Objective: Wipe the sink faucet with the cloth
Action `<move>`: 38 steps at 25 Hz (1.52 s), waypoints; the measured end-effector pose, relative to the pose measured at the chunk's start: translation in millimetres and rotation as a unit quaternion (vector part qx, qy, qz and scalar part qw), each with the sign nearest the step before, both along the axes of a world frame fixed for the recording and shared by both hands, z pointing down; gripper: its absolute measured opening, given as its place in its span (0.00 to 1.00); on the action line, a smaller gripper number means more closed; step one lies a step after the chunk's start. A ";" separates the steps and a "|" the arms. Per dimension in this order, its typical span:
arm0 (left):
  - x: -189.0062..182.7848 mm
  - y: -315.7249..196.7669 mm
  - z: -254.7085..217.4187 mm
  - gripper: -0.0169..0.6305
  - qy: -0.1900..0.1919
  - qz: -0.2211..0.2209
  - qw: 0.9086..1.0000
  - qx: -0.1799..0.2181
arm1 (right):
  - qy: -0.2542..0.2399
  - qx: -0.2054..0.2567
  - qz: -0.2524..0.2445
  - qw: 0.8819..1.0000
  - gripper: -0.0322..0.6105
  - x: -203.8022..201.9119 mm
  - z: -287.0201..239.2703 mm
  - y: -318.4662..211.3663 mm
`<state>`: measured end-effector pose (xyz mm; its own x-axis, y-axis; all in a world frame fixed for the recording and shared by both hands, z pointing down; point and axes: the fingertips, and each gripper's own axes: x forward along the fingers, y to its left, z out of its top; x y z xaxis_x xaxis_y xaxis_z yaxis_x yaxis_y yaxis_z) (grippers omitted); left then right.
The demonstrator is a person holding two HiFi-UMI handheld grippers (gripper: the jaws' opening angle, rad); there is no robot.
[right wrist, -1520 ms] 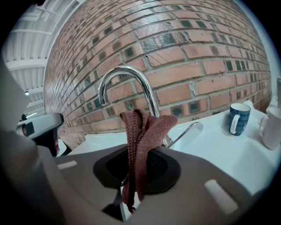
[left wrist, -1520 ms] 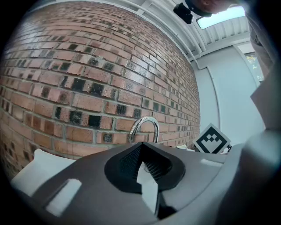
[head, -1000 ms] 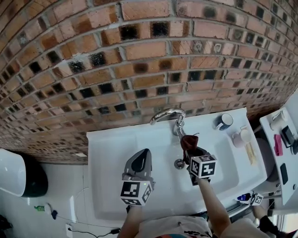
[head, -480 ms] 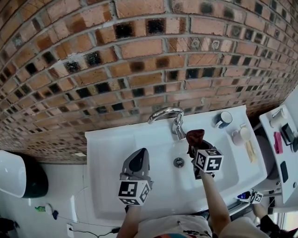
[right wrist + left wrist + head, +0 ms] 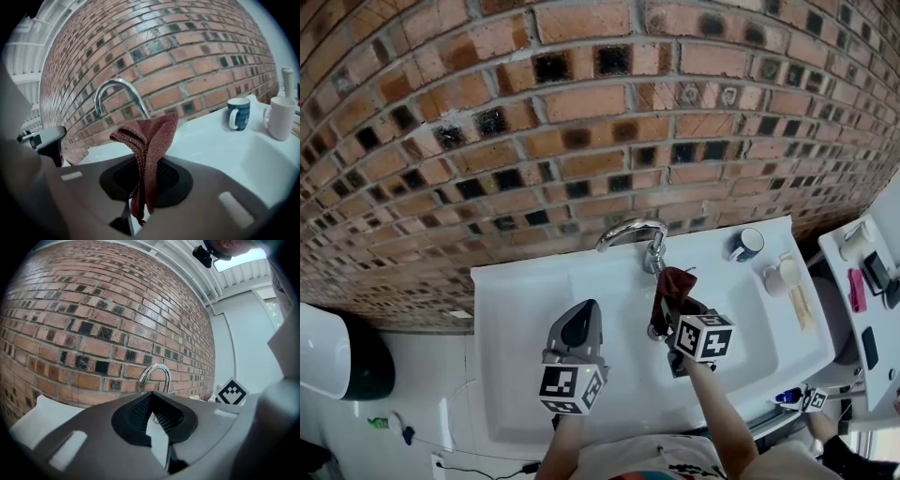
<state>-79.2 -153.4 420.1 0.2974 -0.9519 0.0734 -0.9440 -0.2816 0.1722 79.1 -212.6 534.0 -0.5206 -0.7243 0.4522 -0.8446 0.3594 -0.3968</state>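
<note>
Since half a second back, my right gripper (image 5: 682, 309) has swung left across the basin. The folded reddish-brown knitted cloth (image 5: 671, 286) it carries now sits just below the base of the curved chrome sink faucet (image 5: 634, 232), close against it, though I can't tell whether they touch. In the right gripper view the jaws are clenched on the cloth's lower end, so the loose fold stands up ahead of them, as a wiping pad, I reckon. My left gripper (image 5: 578, 323) hangs over the white ceramic sink (image 5: 525, 384), left of the faucet, jaws pressed together on nothing; parked clear of the work, I'd say. A dark blue mug (image 5: 753, 244) and a white mug (image 5: 281, 116) sit off to the right on the surface. No brand or lettering is readable anywhere, only black-and-white square markers on the gripper cubes.
</note>
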 end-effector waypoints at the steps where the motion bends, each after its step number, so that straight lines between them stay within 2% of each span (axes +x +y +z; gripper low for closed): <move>1: -0.1 0.5 -0.6 0.03 -0.001 0.000 1.000 0.001 | 0.001 -0.013 -0.010 1.000 0.13 -12.3 8.0 1.1; 5: -6.1 2.0 -0.2 0.03 -0.001 -0.005 1.000 -0.002 | -0.024 -0.062 0.001 0.998 0.13 -34.2 27.8 -8.0; 7: -10.6 1.9 0.7 0.03 0.002 -0.009 1.000 -0.004 | -0.036 -0.069 0.011 0.997 0.13 -36.3 27.1 -15.0; 15: -8.4 -1.3 4.0 0.03 0.005 -0.005 1.000 -0.006 | -0.082 -0.052 0.041 0.994 0.13 -25.2 -4.0 -40.9; 22: -8.7 -1.4 3.6 0.03 0.007 -0.008 1.000 -0.005 | -0.082 -0.042 0.044 0.995 0.13 -21.7 -12.3 -48.8; 30: -13.8 -0.7 1.1 0.03 0.011 -0.014 1.000 -0.002 | -0.084 0.015 0.031 0.996 0.13 -28.9 -54.3 -58.2; 38: -13.8 0.3 -1.9 0.03 0.014 -0.015 1.000 0.002 | -0.081 0.119 -0.020 0.989 0.13 -56.2 -130.9 -56.8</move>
